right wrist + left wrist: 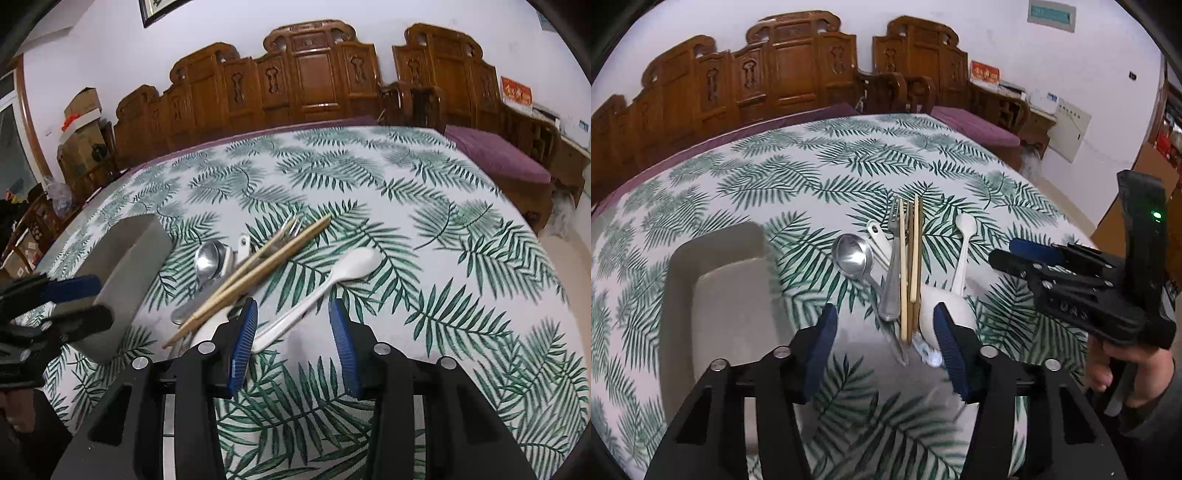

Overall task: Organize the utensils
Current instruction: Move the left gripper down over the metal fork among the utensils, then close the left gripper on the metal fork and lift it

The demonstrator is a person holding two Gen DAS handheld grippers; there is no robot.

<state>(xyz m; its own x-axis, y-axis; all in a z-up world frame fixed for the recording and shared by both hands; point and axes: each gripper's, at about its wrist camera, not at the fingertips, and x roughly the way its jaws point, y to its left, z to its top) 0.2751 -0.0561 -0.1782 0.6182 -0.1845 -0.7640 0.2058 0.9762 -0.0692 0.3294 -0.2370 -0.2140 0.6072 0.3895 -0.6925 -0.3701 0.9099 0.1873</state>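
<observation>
Both grippers are down over the leaf-print tablecloth point(820, 166) now, and the utensils sit in one loose pile just right of the grey tray point(713, 295), which serves as our landmark. Nearest the tray lies the metal spoon point(851, 256), bowl up; beside it a small white scoop handle point(877, 236), then the fork point(894, 266) and the wooden chopsticks point(909, 266) stacked lengthwise across it. Farthest from the tray is the long white plastic spoon point(332, 284), lying at an angle on the cloth.

The left gripper point(886, 343) hangs right over the near ends of the chopsticks and fork, jaws apart, with a white rounded piece point(929, 310) against its right pad; whether that pad presses on it is hard to say. Nothing is clamped. The right gripper point(293, 339) straddles the handle of the white plastic spoon, jaws parted, pads clear of it on both sides. From the left wrist view a hand point(1126, 373) grips the right tool's handle, away from the tray
</observation>
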